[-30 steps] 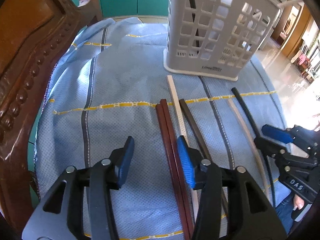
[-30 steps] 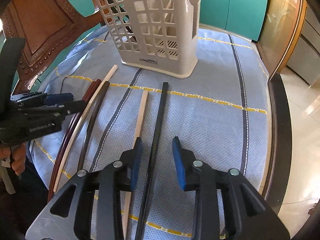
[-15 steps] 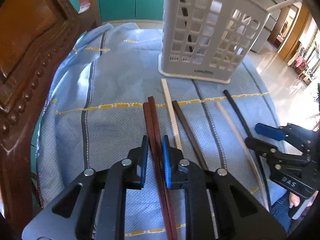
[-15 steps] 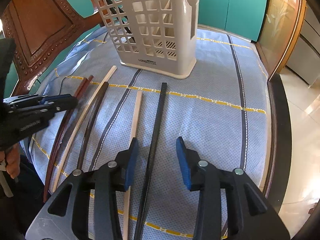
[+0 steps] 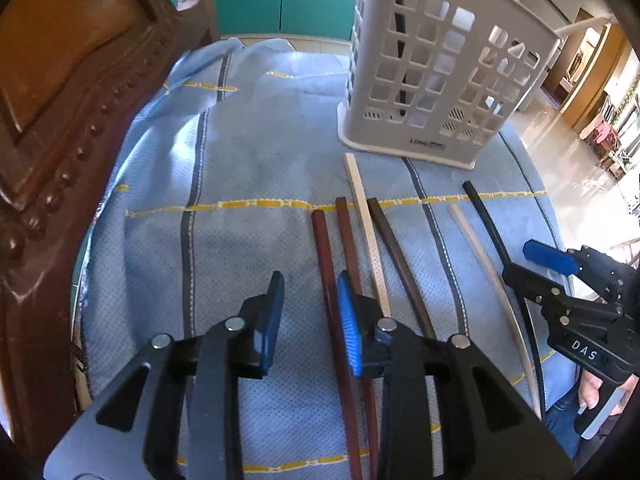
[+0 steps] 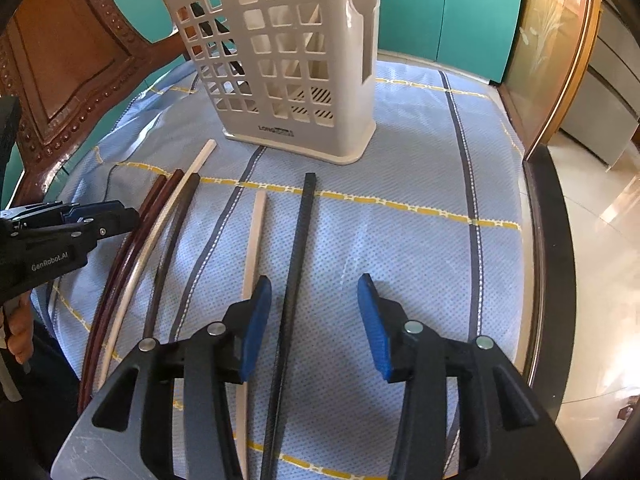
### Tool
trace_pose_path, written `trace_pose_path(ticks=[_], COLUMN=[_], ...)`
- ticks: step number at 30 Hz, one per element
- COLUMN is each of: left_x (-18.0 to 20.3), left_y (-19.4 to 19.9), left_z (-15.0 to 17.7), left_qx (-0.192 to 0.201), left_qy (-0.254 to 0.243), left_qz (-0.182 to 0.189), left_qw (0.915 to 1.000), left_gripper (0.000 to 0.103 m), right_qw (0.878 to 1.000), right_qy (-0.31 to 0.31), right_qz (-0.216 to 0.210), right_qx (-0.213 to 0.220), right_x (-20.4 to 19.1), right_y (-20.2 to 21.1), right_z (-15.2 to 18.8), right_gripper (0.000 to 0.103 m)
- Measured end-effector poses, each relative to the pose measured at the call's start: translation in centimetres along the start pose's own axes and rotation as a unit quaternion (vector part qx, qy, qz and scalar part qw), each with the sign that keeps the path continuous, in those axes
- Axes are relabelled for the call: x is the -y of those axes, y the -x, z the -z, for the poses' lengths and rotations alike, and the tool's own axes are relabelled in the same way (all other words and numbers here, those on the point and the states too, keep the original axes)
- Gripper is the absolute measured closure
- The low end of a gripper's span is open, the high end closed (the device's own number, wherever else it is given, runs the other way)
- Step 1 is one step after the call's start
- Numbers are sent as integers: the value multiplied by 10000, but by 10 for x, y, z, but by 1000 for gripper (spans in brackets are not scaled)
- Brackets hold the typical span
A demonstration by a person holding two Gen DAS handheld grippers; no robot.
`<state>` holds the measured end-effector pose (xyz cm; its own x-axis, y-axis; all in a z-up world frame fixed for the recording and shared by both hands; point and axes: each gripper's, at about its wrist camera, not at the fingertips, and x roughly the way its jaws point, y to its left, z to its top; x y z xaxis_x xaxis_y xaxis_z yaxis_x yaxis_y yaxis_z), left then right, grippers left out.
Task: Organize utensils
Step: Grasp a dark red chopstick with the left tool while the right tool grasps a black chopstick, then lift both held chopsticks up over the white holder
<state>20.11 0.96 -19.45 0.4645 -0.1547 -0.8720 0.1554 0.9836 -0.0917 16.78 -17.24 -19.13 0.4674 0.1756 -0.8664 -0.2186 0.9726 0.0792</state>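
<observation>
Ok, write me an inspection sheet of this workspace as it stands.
Surface: blue striped cloth, rumpled at the far left.
Job's things: six chopsticks lying loose; white holder upright beyond them, with dark sticks already inside.
Clutter: nothing seen.
Grippers: left gripper open, one reddish chopstick between its jaws, which have just been opening; right gripper open, jaws either side of the black chopstick.
Cables: thin dark cable by the cloth's left edge.
Surroundings: carved wooden chair, teal cabinets.
</observation>
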Motion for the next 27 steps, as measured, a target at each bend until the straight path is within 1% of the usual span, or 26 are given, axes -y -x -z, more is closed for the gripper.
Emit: trace_pose_path(ticks=[4,7,8,10,11,12,13,14,15,16,18,19,22,23,25,27], left_x=[7,14,16,20,21,22,22,22,22,22,21,20,18,18,20,23], left_y=[-9,-9,-10,-8,-8,-7,-7,-7,-6,-5,-4,-4,3,14,32,56], left_z=[0,1,1,3,3,4,4,3,3,3,3,3,2,1,2,2], left_qx=[-72,-50,-37,-8,18,35,46,53,61,76,112,126,279,451,679,964], left_qy=[-81,-204,-228,-250,-248,-252,-254,-245,-187,-150,-126,-91,-11,-40,-70,-100], left_qz=[-131,-310,-349,-457,-550,-571,-579,-551,-374,-355,-364,-338,-287,-279,-239,-178], left_qw=[9999,9993,9991,9986,9982,9980,9980,9982,9991,9992,9992,9993,9992,9986,9974,9951], left_gripper=[73,72,72,64,63,62,63,66,80,89,94,95,96,96,96,96], right_qw=[10000,9997,9992,9982,9980,9980,9985,9988,9989,9990,9991,9990,9976,9966,9939,9885], right_qy=[30,84,197,350,398,427,432,427,442,430,407,416,378,320,247,171], right_qz=[77,242,339,474,473,445,302,206,135,77,-42,-82,-213,-296,-445,-627], right_qx=[28,58,57,119,130,129,122,105,74,66,100,138,548,702,975,1367], right_x=[0,-1,-4,-11,-15,-17,-19,-20,-22,-23,-24,-24,-22,-19,-13,-3], right_y=[-1,-2,-4,-7,-8,-10,-11,-11,-12,-12,-11,-9,13,23,43,73], right_z=[0,1,0,-1,-2,-3,-5,-6,-7,-7,-6,-5,-4,-5,-3,-4], right_gripper=[58,59,59,59,59,63,70,86,95,95,97,97,97,97,97,97])
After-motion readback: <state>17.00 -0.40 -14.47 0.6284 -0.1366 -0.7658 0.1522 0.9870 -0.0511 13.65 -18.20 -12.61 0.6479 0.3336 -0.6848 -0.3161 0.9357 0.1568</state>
